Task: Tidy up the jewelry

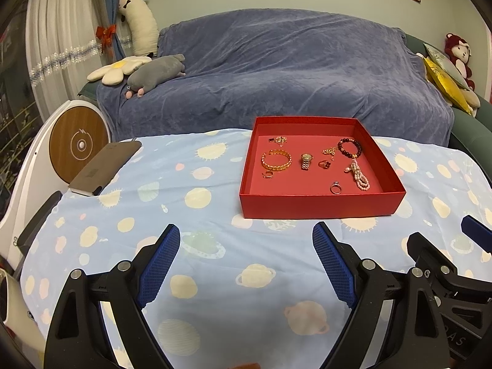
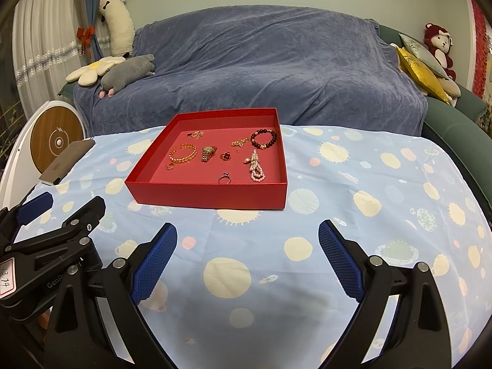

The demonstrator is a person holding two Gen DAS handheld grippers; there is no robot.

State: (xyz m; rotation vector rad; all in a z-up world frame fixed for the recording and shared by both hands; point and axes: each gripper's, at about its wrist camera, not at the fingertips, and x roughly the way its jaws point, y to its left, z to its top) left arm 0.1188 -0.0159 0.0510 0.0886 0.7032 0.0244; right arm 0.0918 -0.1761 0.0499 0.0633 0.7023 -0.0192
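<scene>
Both tools are held with their blue pads wide apart and nothing between them: the left tool [image 1: 246, 233] and the right tool [image 2: 247, 233] hover over the desk's planet-print cloth [image 2: 353, 230], short of the red box [image 1: 319, 204]. All the jewelry is gathered inside that shallow box: a gold bangle [image 1: 276, 160], a gold watch [image 1: 305, 161], a dark bead bracelet [image 1: 349, 148], a pink pearl strand [image 1: 359, 176] and a silver ring [image 1: 335, 188]. The ring could be missed by such broad pads, the strand could snag or trail on lifting, and the light box could be pushed across the loose cloth.
</scene>
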